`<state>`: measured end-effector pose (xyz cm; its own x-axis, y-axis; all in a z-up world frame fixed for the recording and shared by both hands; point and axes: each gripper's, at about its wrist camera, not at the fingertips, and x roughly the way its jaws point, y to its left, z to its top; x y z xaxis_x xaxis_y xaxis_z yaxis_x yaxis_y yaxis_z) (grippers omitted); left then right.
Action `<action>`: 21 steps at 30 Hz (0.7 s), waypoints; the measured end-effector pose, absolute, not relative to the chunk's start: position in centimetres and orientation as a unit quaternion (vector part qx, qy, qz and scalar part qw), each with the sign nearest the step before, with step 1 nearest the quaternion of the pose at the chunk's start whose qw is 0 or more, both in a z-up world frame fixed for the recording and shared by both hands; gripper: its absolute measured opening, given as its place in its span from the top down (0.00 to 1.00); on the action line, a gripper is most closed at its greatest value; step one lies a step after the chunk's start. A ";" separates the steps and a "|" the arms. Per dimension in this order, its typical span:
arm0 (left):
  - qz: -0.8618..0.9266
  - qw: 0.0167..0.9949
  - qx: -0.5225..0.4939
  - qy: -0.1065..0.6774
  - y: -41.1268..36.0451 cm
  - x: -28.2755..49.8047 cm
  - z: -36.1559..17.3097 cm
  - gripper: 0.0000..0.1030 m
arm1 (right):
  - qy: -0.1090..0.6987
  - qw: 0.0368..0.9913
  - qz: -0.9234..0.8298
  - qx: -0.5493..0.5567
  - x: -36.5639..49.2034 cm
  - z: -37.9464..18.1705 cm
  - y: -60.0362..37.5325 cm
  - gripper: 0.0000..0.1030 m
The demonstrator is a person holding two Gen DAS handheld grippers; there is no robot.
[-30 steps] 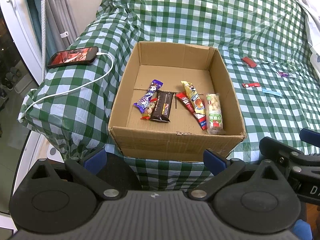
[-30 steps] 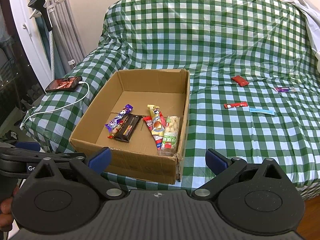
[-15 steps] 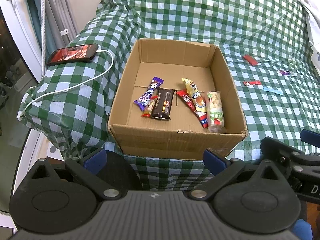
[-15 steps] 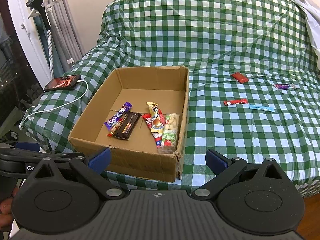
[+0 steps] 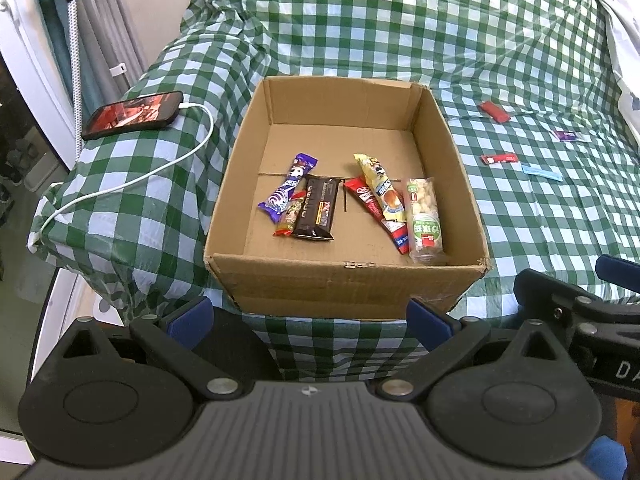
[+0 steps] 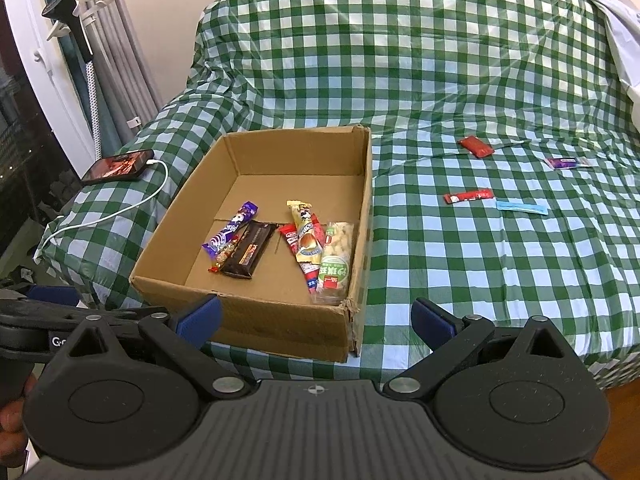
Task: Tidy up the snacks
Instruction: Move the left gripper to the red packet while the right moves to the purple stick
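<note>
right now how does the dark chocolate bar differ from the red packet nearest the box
The dark chocolate bar lies inside the cardboard box; the red packet lies outside on the checked cloth. The bar is broader and dark brown; the packet is slim and red. Both lie flat, ungripped.

One cardboard box (image 6: 362, 216) holds six snack packets: purple (image 6: 232, 229), a small red-tipped one (image 6: 224, 257), dark brown (image 6: 249, 254), red (image 6: 302, 258), yellow (image 6: 306, 234) and clear-and-green (image 6: 335, 263). Four more lie on the bed (image 6: 440, 80) toward its right edge: two red (image 6: 475, 146) (image 6: 468, 196), one purple (image 6: 566, 163), one blue (image 6: 521, 206). One phone (image 6: 118, 165) with one white cable (image 6: 120, 210) sits at the bed's left edge.
</note>
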<state>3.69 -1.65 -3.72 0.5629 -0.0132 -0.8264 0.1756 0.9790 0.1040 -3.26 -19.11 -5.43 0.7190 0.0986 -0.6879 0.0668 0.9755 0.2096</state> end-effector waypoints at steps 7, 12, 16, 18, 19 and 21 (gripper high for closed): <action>-0.054 0.879 0.089 0.465 -2.1 4.4 -3.6 0.00 | 0.379 0.918 0.004 0.118 -2.7 -5.7 -19.8 0.03; -0.056 0.879 0.086 0.465 -2.6 5.1 -3.3 0.00 | 0.377 0.919 0.001 0.114 -2.5 -5.6 -20.0 0.03; -0.058 0.880 0.089 0.462 -3.1 5.4 -3.0 0.00 | 0.371 0.922 -0.002 0.113 -2.3 -5.2 -20.3 0.03; -0.060 0.881 0.091 0.460 -3.3 5.6 -2.8 0.00 | 0.371 0.922 -0.004 0.116 -2.1 -5.1 -20.5 0.03; -0.060 0.881 0.091 0.460 -3.4 5.6 -2.7 0.00 | 0.370 0.922 -0.005 0.117 -2.0 -5.0 -20.6 0.03; -0.060 0.881 0.091 0.460 -3.7 5.9 -2.6 0.00 | 0.369 0.922 -0.008 0.120 -2.0 -5.0 -20.9 0.03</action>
<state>5.86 -3.68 -2.61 0.5700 -0.0222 -0.8214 0.1904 0.9760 0.1057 -2.00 -20.90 -4.97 0.7277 0.0750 -0.6817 0.1027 0.9709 0.2165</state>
